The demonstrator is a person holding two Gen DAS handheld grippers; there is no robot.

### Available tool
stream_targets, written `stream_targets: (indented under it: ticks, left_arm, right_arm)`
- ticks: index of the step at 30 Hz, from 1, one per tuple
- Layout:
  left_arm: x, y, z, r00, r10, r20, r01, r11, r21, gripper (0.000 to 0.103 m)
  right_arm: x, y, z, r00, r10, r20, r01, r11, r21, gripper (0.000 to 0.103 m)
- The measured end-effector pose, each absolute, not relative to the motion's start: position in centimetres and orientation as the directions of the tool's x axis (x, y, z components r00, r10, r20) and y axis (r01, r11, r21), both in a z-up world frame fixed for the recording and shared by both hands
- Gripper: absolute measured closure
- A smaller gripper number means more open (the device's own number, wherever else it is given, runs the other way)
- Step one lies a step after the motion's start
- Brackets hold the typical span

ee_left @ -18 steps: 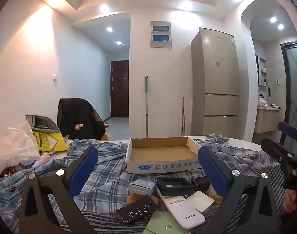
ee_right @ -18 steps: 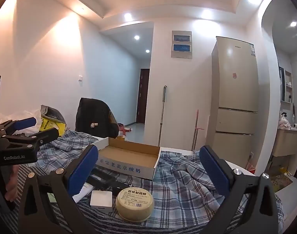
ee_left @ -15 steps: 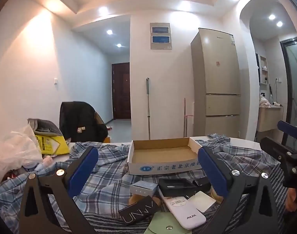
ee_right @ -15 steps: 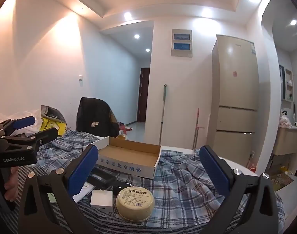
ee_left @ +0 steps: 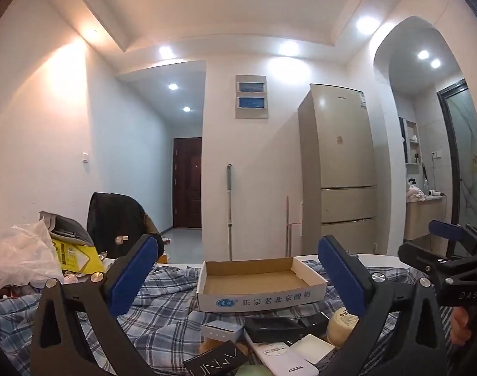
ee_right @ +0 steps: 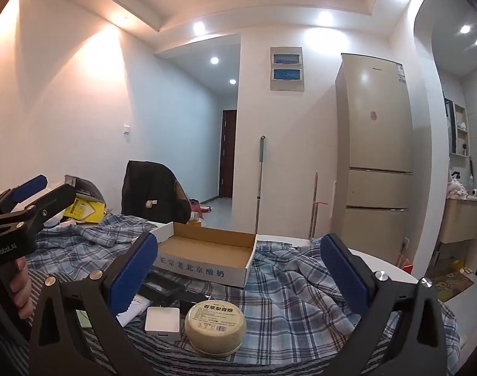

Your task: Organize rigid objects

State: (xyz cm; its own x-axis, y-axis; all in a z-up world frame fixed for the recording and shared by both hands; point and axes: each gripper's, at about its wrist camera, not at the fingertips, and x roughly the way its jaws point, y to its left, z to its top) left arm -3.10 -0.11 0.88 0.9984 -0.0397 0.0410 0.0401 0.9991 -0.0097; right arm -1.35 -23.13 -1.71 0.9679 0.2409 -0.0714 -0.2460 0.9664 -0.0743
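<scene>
An empty cardboard box (ee_left: 257, 301) stands on a plaid cloth, straight ahead of my open left gripper (ee_left: 238, 247). Nearer lie a small grey box (ee_left: 221, 332), a black case (ee_left: 272, 329), a white remote (ee_left: 285, 360), a white charger (ee_left: 313, 347), a cream round tin (ee_left: 343, 329) and a black carton (ee_left: 216, 364). My right gripper (ee_right: 238, 247) is open too, with nothing between its fingers. Just in front of it sit the tin (ee_right: 215, 326) and the charger (ee_right: 162, 318), with the box (ee_right: 204, 270) beyond. Each gripper shows at the edge of the other's view.
The plaid cloth (ee_right: 301, 297) covers the table. A white plastic bag (ee_left: 18, 260) and a yellow package (ee_left: 73, 255) crowd its left side. Behind stand a chair with a dark jacket (ee_right: 150, 191), a mop (ee_left: 229, 213) and a fridge (ee_right: 376, 156). A hand (ee_right: 18, 285) holds the left gripper.
In the left wrist view the box and the small items sit lower in the frame, as the left gripper's view has tilted or risen. The right view barely differs. Both grippers stay open.
</scene>
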Motion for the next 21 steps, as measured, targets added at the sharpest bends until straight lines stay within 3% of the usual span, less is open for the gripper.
stream_targets:
  ticks: [21]
  left_arm:
    - [-2.67,-0.40,0.53,0.997,-0.076,-0.001,0.076,0.997,-0.004,0.000]
  right_arm:
    - [-1.77,-23.78,-1.59,0.968,0.249,-0.038,-0.251,0.966,-0.058,0.000]
